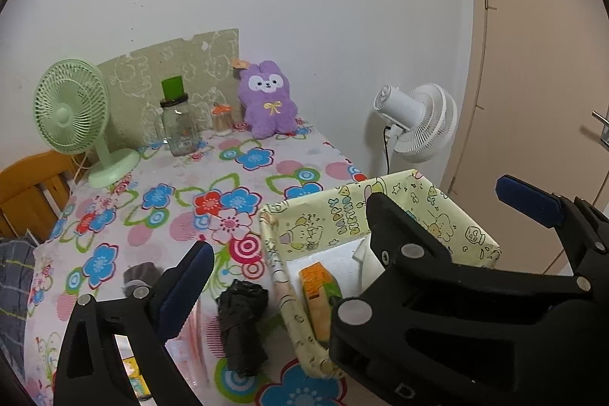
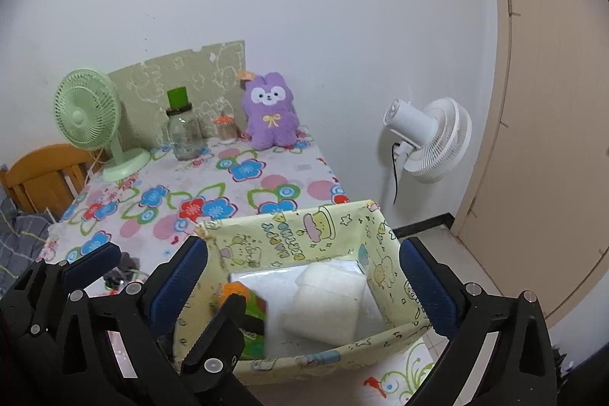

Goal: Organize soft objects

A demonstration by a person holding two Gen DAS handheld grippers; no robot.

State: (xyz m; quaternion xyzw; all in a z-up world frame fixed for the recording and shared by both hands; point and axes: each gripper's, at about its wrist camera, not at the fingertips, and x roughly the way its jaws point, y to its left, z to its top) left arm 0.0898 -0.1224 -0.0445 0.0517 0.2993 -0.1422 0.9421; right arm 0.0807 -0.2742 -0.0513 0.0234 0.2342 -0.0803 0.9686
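Yellow patterned box [image 2: 304, 246], lower centre on the desk [image 2: 243, 185], holds a white soft pack [image 2: 327, 303] and an orange-green item [image 2: 249, 303], partly hidden. Right hand-held gripper [image 2: 300, 276] spread apart, empty; left hand-held gripper [image 1: 361, 227] likewise. Purple plush [image 1: 268, 99] sits mid-frame against the wall.

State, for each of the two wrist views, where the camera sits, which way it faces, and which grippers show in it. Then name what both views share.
Left wrist: on the left gripper, open, facing the wall across the table; the right gripper crosses in front.
Right wrist: on the right gripper, open over the yellow box; the left gripper shows lower left.
Shared: purple plush, green fan, white fan.
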